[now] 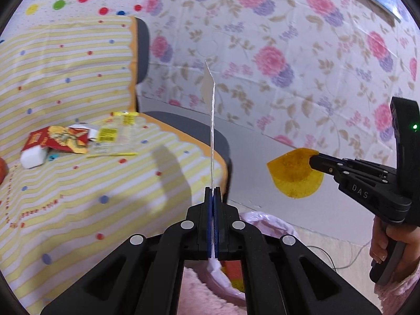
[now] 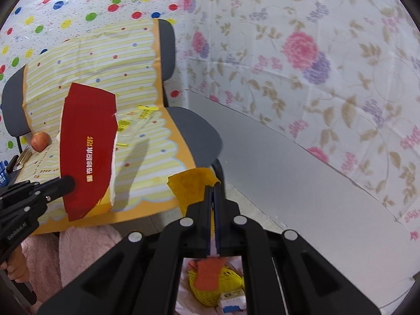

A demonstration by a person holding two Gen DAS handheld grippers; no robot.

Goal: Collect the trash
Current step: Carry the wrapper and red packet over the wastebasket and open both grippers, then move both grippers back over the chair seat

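Gray chair (image 2: pixel 199 134) draped with a yellow-striped, dotted cloth (image 1: pixel 78 78). Red apple (image 2: pixel 40 141) near the cloth's left edge, forks (image 2: pixel 22 157) just beside it, blue basket (image 2: pixel 4 173) at the far left. Floral sheet (image 1: pixel 288 52) hung behind, balloon-print sheet (image 2: pixel 78 0) beside it. Fluffy pink rug (image 2: pixel 78 244) below the seat.

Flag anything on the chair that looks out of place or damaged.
Wrappers and a white block lie scattered on the chair's striped cover, and an apple sits on it near some cutlery. The red card in the left gripper has a torn edge.
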